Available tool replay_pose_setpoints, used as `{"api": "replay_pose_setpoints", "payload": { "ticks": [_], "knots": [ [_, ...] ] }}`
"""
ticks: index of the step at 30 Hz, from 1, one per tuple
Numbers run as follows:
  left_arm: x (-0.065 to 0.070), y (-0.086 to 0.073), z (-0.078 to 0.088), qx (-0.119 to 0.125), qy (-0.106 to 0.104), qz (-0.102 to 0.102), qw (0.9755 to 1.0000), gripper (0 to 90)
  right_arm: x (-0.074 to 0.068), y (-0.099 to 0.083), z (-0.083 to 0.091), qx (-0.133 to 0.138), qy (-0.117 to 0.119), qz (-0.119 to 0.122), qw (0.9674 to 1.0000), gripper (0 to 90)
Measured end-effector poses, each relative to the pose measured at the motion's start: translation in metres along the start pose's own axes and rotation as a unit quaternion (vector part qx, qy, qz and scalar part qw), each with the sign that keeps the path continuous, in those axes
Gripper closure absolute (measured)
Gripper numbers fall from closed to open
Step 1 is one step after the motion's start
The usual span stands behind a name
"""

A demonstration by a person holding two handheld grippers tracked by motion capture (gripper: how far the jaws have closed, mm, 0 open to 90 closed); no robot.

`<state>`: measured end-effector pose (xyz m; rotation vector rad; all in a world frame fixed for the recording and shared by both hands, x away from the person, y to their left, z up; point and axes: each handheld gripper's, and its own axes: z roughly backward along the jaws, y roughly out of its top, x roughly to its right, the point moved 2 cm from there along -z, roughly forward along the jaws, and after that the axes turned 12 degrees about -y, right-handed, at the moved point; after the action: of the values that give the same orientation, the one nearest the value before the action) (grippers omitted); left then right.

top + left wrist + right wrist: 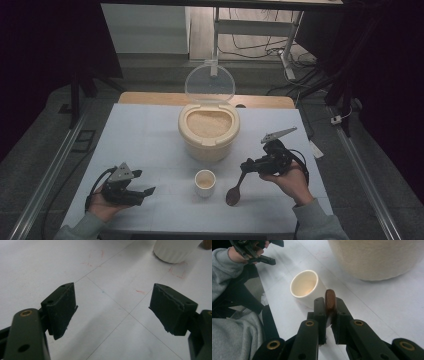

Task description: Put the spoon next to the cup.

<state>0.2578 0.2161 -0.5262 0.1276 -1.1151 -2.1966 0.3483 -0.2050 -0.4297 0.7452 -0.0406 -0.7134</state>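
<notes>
Right tool (243, 166) clamped the wooden spoon (234, 193) by its handle, beside the cup (205, 182). Left tool (145, 190) rested wide, empty, on the table (140, 135).

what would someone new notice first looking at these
Probably the cream rice container at the table's middle, its clear lid standing open over the grains. Next, the right gripper shut on a wooden spoon whose bowl hangs beside the small cup. The left gripper rests open at the near left.

Bare table (145, 145) L of cup (205, 183); rice container (208, 131) behind.
</notes>
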Motion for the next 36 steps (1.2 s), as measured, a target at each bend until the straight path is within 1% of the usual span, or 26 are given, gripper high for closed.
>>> {"api": "replay_pose_setpoints", "payload": {
  "ticks": [4, 6, 10, 14, 17, 20, 22, 25, 27, 31, 33, 35, 36],
  "knots": [
    [-0.001, 0.0, -0.001, -0.002, 0.0, 0.0, 1.0, 20.8, 0.0, 0.003, -0.005, -0.001, 0.007, -0.002, 1.0, 82.7],
    [0.0, 0.0, -0.001, -0.002, 0.0, 0.0, 1.0, 20.8, 0.003, 0.004, -0.008, -0.001, 0.008, -0.008, 0.9999, 82.1],
    [0.0, 0.0, 0.0, -0.001, 0.0, -0.001, 1.0, 20.8, 0.01, 0.005, -0.015, 0.005, -0.003, -0.019, 0.9998, 80.0],
    [0.0, 0.0, -0.001, -0.002, 0.001, -0.001, 1.0, 20.8, 0.017, 0.004, -0.023, 0.019, -0.017, -0.025, 0.9994, 77.4],
    [0.0, 0.0, -0.001, -0.003, 0.001, 0.0, 1.0, 20.8, 0.022, 0.001, -0.028, 0.024, -0.039, -0.026, 0.9986, 74.2],
    [0.0, -0.001, -0.001, -0.004, 0.001, -0.001, 1.0, 20.8, 0.026, -0.001, -0.034, 0.035, -0.051, -0.029, 0.9976, 72.5],
    [0.0, 0.0, -0.001, -0.004, 0.001, -0.001, 1.0, 20.8, 0.028, -0.002, -0.038, 0.043, -0.058, -0.025, 0.9971, 70.9],
    [0.0, 0.0, -0.002, -0.005, 0.002, -0.002, 1.0, 20.8, 0.031, -0.002, -0.045, 0.045, -0.076, -0.019, 0.9959, 68.7],
    [0.0, 0.0, -0.002, -0.005, 0.001, -0.002, 1.0, 20.8, 0.034, -0.003, -0.049, 0.047, -0.081, -0.023, 0.9954, 67.5],
    [0.0, -0.001, -0.001, -0.005, 0.001, -0.002, 1.0, 20.8, 0.04, -0.006, -0.058, 0.038, -0.099, -0.024, 0.9941, 63.8],
    [0.0, -0.001, -0.002, -0.005, 0.001, -0.002, 1.0, 20.8, 0.042, -0.007, -0.063, 0.036, -0.104, -0.024, 0.9936, 62.7],
    [0.0, -0.001, -0.002, -0.005, 0.001, -0.002, 1.0, 20.8, 0.044, -0.007, -0.067, 0.037, -0.103, -0.026, 0.9936, 62.0],
    [0.0, -0.001, -0.002, -0.005, 0.001, -0.002, 1.0, 20.8, 0.045, -0.008, -0.069, 0.036, -0.107, -0.023, 0.9934, 61.3]
  ]
}}
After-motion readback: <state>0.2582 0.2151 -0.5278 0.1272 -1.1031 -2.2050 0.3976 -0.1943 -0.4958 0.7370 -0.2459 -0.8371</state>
